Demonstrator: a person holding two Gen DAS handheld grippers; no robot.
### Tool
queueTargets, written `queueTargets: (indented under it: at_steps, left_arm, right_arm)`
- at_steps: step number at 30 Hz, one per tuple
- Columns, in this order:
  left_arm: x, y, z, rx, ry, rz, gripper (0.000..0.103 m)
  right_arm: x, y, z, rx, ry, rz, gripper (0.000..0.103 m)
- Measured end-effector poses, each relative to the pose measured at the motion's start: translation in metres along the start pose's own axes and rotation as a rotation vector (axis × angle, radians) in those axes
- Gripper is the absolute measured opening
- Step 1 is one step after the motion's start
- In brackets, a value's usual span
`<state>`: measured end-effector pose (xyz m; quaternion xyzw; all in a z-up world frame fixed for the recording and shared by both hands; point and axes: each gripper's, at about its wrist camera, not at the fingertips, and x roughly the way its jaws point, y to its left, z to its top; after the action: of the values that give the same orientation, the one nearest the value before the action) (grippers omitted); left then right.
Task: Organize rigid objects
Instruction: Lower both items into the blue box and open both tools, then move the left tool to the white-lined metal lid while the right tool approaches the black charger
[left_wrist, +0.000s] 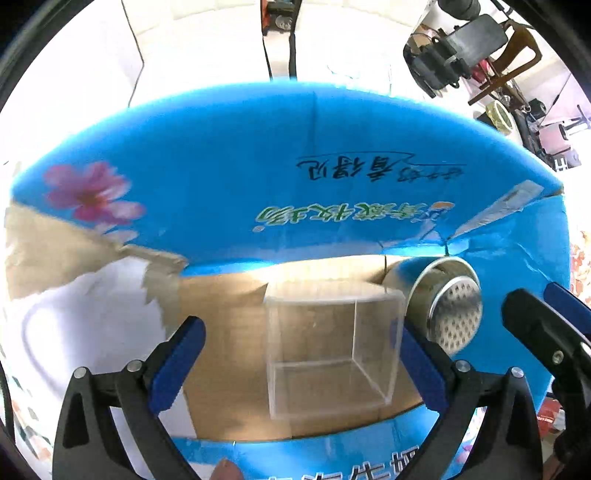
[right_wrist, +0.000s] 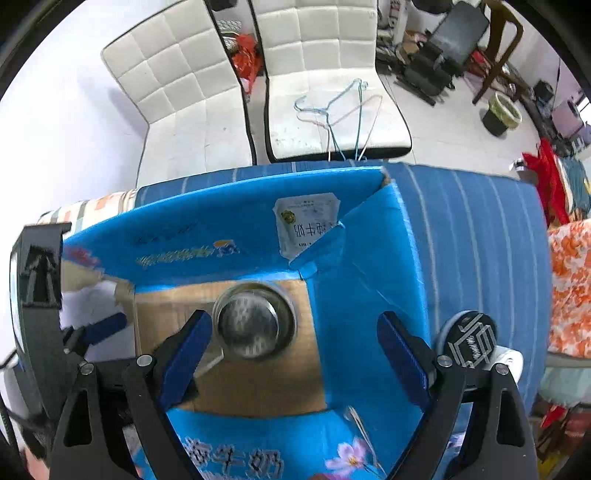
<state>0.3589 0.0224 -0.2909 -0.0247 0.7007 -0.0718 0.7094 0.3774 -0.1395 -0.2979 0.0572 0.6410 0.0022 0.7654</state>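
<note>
A blue cardboard box (left_wrist: 229, 173) with a brown bottom stands open. Inside it are a clear plastic cube (left_wrist: 332, 347) and, to the cube's right, a round metal jar with a perforated lid (left_wrist: 447, 310). My left gripper (left_wrist: 306, 365) is open, its fingers spread around the cube; the right finger is next to the cube's side, the left one well apart. In the right wrist view the box (right_wrist: 354, 280) shows from above with the jar (right_wrist: 251, 325) on its bottom. My right gripper (right_wrist: 295, 358) is open and empty just above the jar.
The box sits on a blue striped cloth (right_wrist: 472, 236). A round black-topped object (right_wrist: 472, 339) lies just right of the box. Two white chairs (right_wrist: 321, 74) with wire hangers (right_wrist: 340, 107) stand behind. The other gripper (right_wrist: 37, 295) shows at the left.
</note>
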Motion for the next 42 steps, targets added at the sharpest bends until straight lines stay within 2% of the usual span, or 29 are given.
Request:
queueTargets:
  at_steps: [5,10,14,17,18,19,23,28,31,36,40,42]
  left_arm:
    - [-0.033,0.011,-0.033,-0.018,-0.088,0.072,0.103]
    - [-0.074,0.02,-0.073,-0.012,-0.162,0.099,0.103]
    - [-0.097,0.028,-0.088,-0.017,-0.229,0.122,0.103]
    - [-0.121,0.027,-0.102,-0.008,-0.293,0.141,0.103]
    - [-0.128,0.026,-0.104,-0.007,-0.31,0.142,0.103]
    - [-0.133,0.025,-0.107,-0.006,-0.325,0.139,0.103]
    - [-0.169,0.021,-0.131,0.008,-0.387,0.15,0.103]
    - [-0.197,0.009,-0.159,0.004,-0.415,0.15,0.103]
    - [-0.21,0.0,-0.174,-0.006,-0.429,0.136,0.103]
    - [-0.21,-0.04,-0.191,0.008,-0.433,0.135,0.103]
    - [-0.179,-0.09,-0.194,0.037,-0.379,0.099,0.103]
    - [-0.152,-0.119,-0.194,0.058,-0.323,0.08,0.103]
  right_arm:
    - [-0.035,0.004,-0.038,-0.048,-0.033,0.016,0.093]
    - [-0.07,0.011,-0.077,-0.061,-0.05,0.069,0.093]
    - [-0.103,0.016,-0.104,-0.079,-0.09,0.082,0.093]
    - [-0.125,0.019,-0.12,-0.086,-0.115,0.091,0.093]
    - [-0.134,0.019,-0.125,-0.088,-0.128,0.09,0.096]
    - [-0.143,0.018,-0.128,-0.093,-0.141,0.085,0.103]
    - [-0.173,0.015,-0.145,-0.098,-0.181,0.087,0.103]
    - [-0.203,-0.001,-0.16,-0.101,-0.214,0.127,0.103]
    - [-0.215,-0.025,-0.17,-0.08,-0.223,0.149,0.103]
    - [-0.206,-0.113,-0.187,0.023,-0.173,0.112,0.103]
    - [-0.171,-0.195,-0.194,0.118,-0.082,0.086,0.103]
    - [-0.146,-0.233,-0.199,0.166,-0.036,0.087,0.103]
